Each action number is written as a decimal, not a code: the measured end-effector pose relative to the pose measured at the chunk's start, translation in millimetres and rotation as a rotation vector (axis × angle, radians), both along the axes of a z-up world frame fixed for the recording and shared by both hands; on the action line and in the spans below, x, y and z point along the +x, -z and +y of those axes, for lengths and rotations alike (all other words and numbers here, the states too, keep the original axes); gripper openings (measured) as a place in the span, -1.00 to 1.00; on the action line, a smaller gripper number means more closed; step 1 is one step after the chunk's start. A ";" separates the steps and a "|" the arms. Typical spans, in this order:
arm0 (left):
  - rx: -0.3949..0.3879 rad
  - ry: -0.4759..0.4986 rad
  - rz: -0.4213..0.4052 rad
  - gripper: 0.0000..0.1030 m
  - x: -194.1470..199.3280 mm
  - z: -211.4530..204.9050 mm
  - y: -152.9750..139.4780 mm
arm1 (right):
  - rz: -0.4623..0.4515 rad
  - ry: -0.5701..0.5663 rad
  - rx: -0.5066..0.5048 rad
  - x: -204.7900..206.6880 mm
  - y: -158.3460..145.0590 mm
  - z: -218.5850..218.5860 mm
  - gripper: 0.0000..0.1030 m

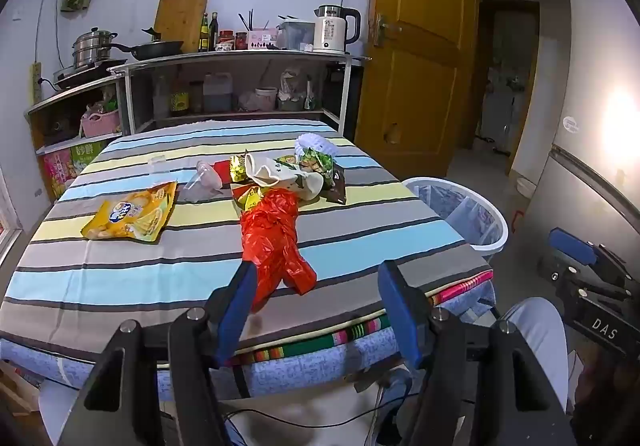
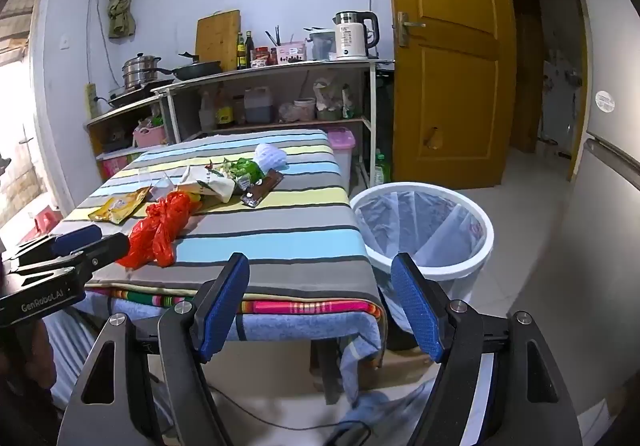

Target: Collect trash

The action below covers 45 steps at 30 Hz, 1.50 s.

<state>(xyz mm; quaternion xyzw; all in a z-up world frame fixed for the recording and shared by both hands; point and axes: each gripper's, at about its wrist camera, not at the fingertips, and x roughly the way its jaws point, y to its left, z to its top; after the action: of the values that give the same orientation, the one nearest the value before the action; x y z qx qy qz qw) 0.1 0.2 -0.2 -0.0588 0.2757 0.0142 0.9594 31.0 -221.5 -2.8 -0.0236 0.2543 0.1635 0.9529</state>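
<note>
Both tongs stand spread and empty: the left tongs (image 1: 316,310) just short of the red plastic bag (image 1: 274,242), the right tongs (image 2: 320,302) before the table (image 2: 280,246) edge. The bag's long axis runs away from the left tongs toward a wrapper heap (image 1: 288,174), whose pieces overlap and are hard to separate. The white bin (image 2: 424,230) stands right of the table.
</note>
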 end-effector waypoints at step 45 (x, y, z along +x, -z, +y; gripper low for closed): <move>-0.013 0.013 0.020 0.26 4.8 -1.0 5.2 | 0.008 0.012 -0.008 3.4 0.7 -3.9 0.43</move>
<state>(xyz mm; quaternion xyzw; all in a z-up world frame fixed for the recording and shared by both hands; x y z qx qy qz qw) 4.9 -0.7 -5.3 -0.0632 0.2855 0.0065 0.9563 34.4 -225.4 -3.5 -0.0250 0.2587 0.1568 0.9528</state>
